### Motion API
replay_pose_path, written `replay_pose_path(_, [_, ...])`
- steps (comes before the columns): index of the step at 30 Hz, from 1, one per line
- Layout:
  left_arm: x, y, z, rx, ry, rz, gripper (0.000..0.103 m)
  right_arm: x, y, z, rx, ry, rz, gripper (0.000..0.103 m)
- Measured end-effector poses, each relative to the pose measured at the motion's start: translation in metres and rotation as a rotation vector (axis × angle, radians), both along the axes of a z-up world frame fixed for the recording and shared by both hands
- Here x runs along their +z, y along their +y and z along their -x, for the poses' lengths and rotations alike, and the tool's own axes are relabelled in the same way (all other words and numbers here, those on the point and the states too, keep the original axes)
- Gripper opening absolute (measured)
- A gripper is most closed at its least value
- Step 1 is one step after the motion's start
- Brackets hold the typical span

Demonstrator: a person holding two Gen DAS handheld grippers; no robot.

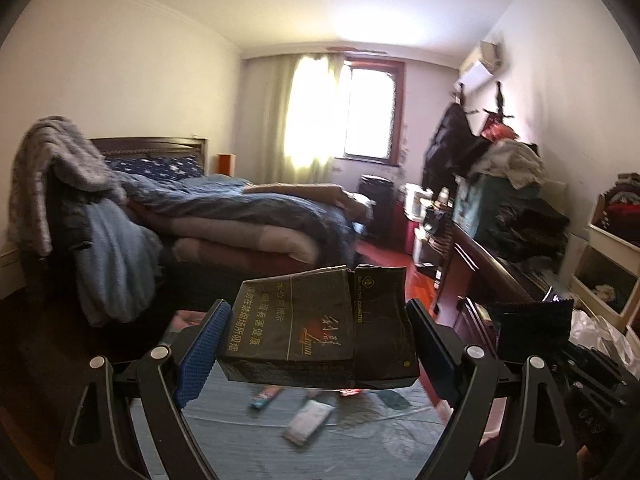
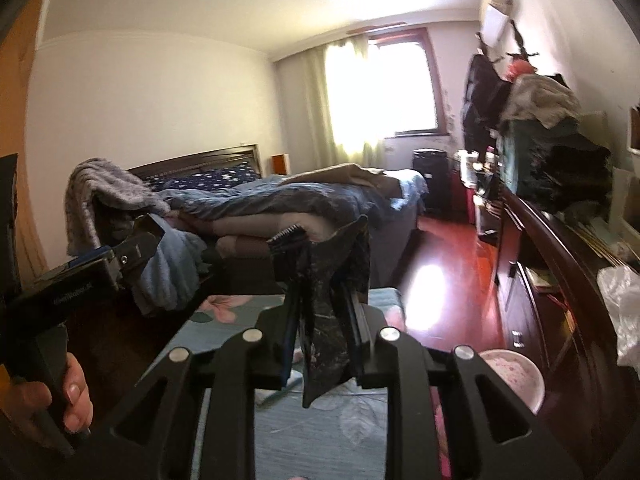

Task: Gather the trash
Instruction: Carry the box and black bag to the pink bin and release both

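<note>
Clamped between the left gripper's (image 1: 320, 344) blue-padded fingers (image 1: 204, 350), a dark flattened cigarette pack (image 1: 320, 328) is held above the floral cloth (image 1: 360, 436), its long axis running side to side, printed face toward the camera, torn top edge upward. Loose wrappers (image 1: 308, 420) lie on the cloth below, with open room around them. Over in the other view, the right gripper (image 2: 324, 320) pinches a dark crumpled foil wrapper (image 2: 332, 308) that stands upright, its long axis vertical. A dark cabinet edge (image 2: 560, 248) runs close on the right.
</note>
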State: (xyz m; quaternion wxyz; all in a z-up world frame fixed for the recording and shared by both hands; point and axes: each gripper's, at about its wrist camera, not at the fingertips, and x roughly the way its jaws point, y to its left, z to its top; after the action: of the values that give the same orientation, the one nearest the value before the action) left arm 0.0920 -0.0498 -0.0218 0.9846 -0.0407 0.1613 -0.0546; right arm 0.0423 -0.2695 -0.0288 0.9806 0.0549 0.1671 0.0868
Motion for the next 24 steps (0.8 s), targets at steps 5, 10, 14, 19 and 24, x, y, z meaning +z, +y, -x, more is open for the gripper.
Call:
replay_pose_path(5, [-0.011,-0.041,-0.023,-0.102,0.036,-0.006,0.087,-0.016,-0.042,-0.005,-0.104,0.032,-0.010,0.024])
replay_pose_path(10, [-0.028,-0.092,-0.045,-0.211,0.080,-0.023,0.087,-0.043,-0.090,-0.014,-0.215,0.092,-0.034,0.024])
replay_pose_path(14, [-0.044,-0.138,-0.066,-0.310,0.129,-0.039,0.087,-0.069,-0.130,-0.028,-0.309,0.160,-0.052,0.024])
replay_pose_path(19, [-0.072,-0.194,-0.094,-0.412,0.189,-0.059,0.087,-0.103,-0.171,-0.049,-0.406,0.245,-0.063,0.024])
replay_pose_path(24, [-0.107,-0.240,-0.121,-0.492,0.263,-0.069,0.087,-0.143,-0.208,-0.073,-0.476,0.345,-0.074,0.024])
